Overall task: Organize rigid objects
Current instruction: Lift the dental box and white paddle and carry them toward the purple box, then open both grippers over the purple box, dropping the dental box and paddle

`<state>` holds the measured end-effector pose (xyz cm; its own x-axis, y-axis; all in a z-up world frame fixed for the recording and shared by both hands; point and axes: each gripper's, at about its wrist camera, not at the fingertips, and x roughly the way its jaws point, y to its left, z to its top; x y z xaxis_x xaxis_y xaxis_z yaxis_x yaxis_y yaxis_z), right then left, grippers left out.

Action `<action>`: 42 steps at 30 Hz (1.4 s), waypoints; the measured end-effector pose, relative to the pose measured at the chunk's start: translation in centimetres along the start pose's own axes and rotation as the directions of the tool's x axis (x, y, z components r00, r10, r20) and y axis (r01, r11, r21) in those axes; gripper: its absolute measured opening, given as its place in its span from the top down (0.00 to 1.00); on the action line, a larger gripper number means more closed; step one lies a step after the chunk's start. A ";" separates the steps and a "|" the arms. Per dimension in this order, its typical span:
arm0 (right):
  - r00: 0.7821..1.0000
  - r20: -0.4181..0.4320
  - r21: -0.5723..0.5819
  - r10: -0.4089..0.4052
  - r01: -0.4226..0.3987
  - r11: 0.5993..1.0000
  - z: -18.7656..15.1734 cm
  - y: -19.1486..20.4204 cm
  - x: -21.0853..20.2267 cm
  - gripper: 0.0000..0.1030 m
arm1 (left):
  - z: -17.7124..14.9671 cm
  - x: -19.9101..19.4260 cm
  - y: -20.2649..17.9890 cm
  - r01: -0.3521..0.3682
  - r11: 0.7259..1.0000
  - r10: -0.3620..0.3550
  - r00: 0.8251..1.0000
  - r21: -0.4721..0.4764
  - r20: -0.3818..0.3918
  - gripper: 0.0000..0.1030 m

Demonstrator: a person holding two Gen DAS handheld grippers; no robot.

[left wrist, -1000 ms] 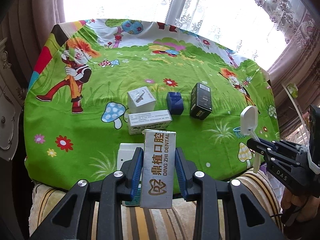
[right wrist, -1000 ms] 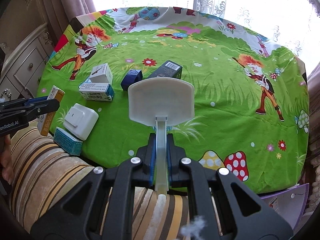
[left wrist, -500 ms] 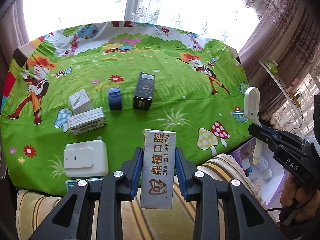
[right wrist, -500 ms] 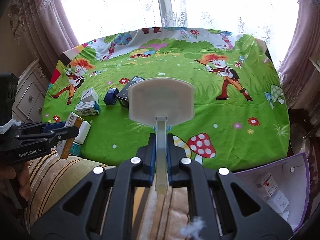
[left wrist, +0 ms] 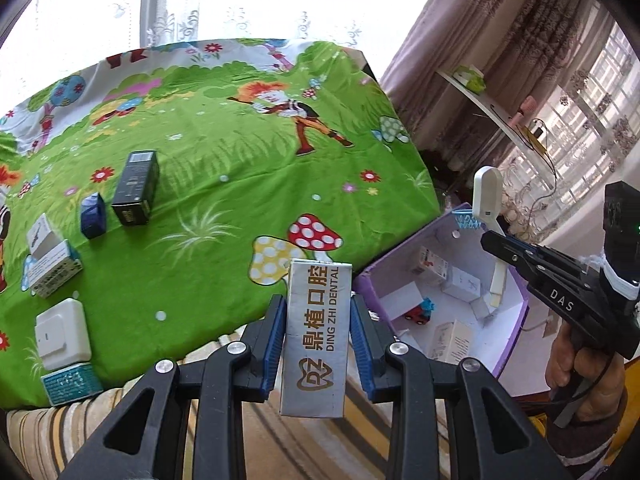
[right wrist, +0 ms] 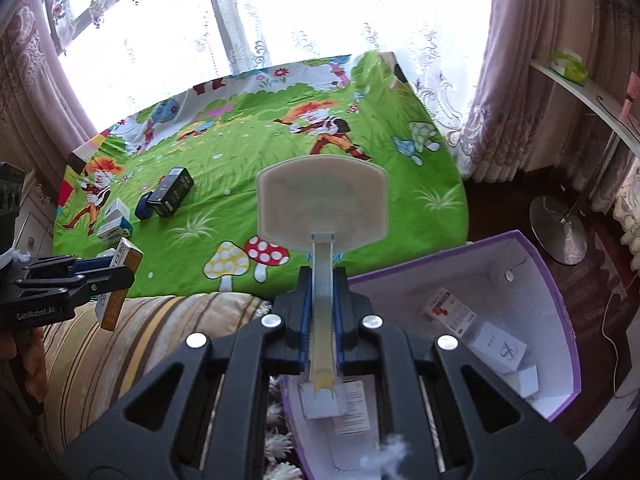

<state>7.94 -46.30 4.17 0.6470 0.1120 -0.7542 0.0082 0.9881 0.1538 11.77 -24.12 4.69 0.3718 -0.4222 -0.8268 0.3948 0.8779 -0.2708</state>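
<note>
Silver dental box (left wrist: pixel 316 336) clamped upright by its two long sides in the left gripper (left wrist: pixel 318 346), off the near right corner of the green-clothed table (left wrist: pixel 240 184), probably on the way to the purple bin (right wrist: pixel 560 280) beside that corner. White paddle-shaped piece (right wrist: pixel 322 210) pinched by its thin stem in the fully closed right gripper (right wrist: pixel 322 328), above the bin's near edge, likely for dropping among the small boxes (right wrist: pixel 496 350) already inside. Several boxes, such as the black box (left wrist: pixel 135 188), not yet collected near the table's left edge.

Bright window w/ lace curtains (right wrist: pixel 280 20) beyond the fingers, mauve drapes (right wrist: pixel 516 80) to their right. Dark wood floor (right wrist: pixel 520 200), lamp base (right wrist: pixel 558 230), white shelf (right wrist: pixel 592 96) there too.
</note>
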 end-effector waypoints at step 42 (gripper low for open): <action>0.970 -0.146 0.200 -0.194 0.221 0.955 -6.5 -13.4 -2.1 0.87 | -3.6 6.2 -14.5 0.322 0.941 -0.272 0.906 0.109 -0.325 0.66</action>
<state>1.52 -59.10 -0.49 0.5145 -0.0678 -0.8548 0.3032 0.9469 0.1074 5.38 -38.66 1.69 -0.0437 -0.5478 -0.8355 0.5828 0.6652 -0.4667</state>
